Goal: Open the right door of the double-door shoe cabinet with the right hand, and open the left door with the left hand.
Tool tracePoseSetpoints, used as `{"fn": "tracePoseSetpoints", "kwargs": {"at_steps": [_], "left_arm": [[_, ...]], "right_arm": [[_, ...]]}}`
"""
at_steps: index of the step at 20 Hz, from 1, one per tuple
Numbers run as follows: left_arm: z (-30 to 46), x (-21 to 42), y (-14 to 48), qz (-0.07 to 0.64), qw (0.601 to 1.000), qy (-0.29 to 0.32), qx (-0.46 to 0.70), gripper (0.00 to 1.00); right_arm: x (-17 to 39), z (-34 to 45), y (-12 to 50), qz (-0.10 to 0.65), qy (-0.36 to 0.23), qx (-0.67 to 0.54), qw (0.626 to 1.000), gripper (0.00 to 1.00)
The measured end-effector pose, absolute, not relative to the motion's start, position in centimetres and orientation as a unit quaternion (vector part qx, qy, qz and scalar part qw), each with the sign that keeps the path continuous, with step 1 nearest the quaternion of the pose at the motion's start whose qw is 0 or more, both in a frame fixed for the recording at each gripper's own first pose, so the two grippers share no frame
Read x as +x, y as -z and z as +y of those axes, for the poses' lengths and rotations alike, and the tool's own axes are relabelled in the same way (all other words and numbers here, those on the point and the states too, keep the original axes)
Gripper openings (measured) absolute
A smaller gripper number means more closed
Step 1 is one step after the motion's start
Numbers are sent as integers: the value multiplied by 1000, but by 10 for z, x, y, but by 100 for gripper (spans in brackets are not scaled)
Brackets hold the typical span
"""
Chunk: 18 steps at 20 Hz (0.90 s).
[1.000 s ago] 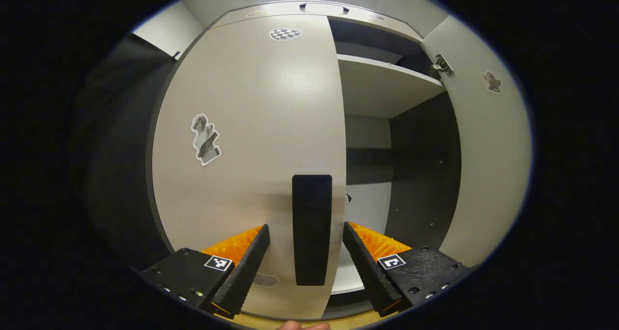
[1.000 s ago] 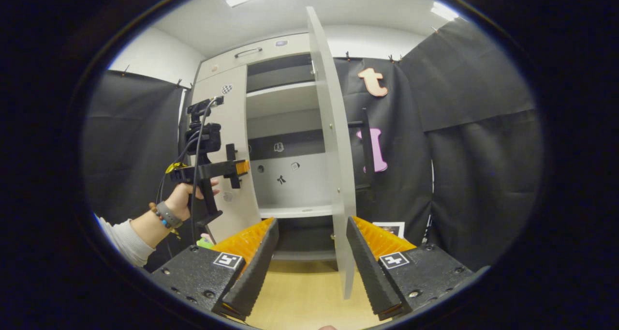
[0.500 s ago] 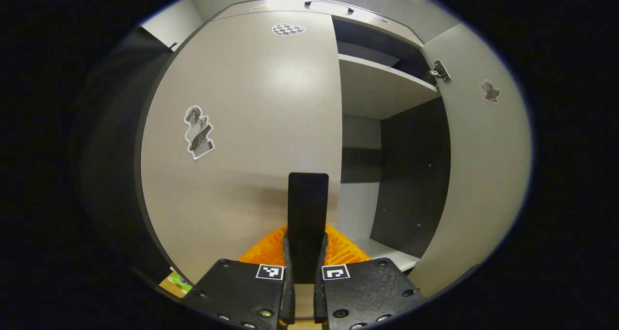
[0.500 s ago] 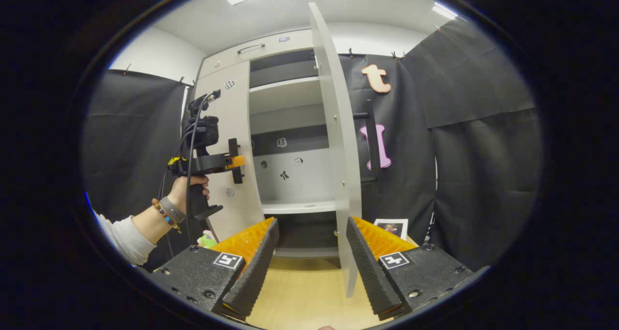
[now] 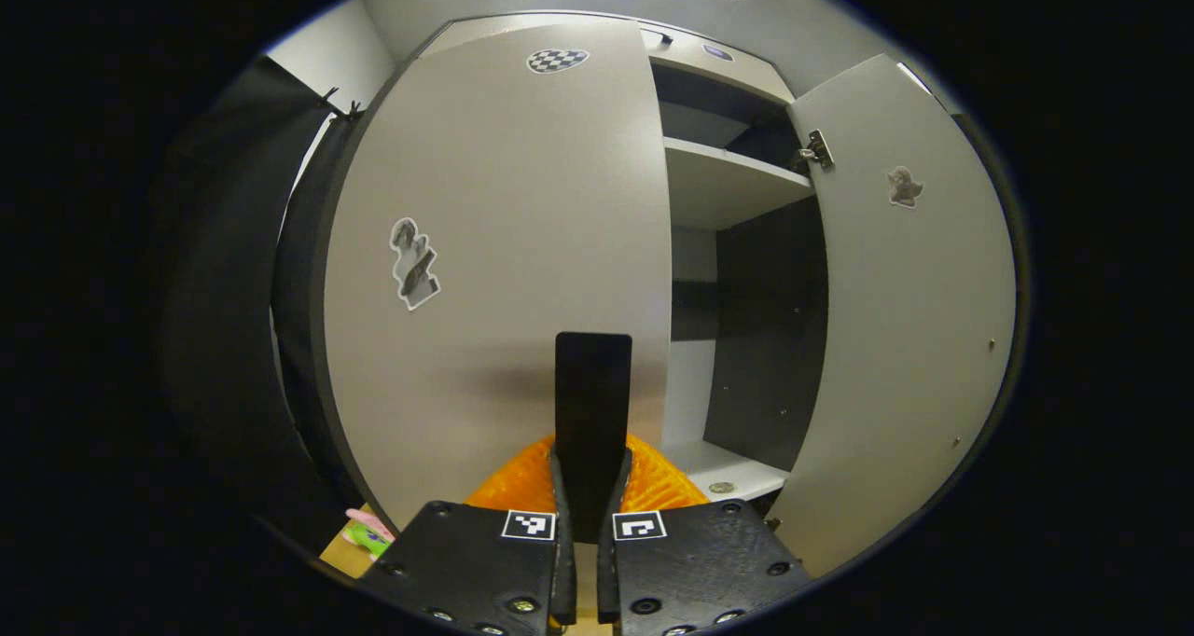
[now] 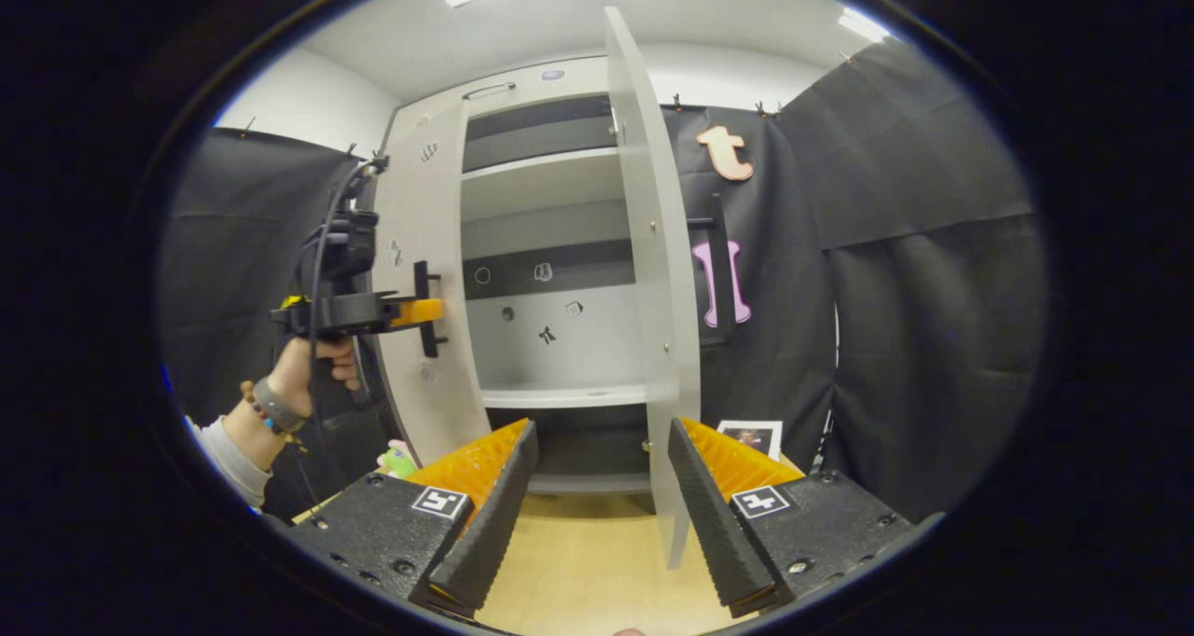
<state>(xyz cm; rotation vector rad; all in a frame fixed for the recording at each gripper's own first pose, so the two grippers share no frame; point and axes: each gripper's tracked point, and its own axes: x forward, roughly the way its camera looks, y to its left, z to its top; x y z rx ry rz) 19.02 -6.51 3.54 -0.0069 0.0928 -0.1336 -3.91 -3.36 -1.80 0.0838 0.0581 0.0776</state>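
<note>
Clamping the left door's black handle [image 5: 591,403], the left claw [image 5: 586,487] grips tight; right claw [image 6: 602,487] gapes apart before the wide-open right door [image 6: 653,272].

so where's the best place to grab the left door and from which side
By its black vertical handle, near the left door's free edge, coming straight at the door's face with one finger on each side of the bar. The bar stands proud of the flat panel, so it is the only part to pinch. The left claw is already shut on it that way.
</note>
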Motion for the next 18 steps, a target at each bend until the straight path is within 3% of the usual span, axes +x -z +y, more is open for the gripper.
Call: {"fn": "tracePoseSetpoints", "kwargs": {"at_steps": [9,18], "left_arm": [[-16,122,-42,45,996,75,-7,8],[53,85,-45,37,999,20,-6,7]], "right_arm": [[-35,-10,10,21,-51,30,998,88],[-20,16,14,25,-67,34,997,87]]}}
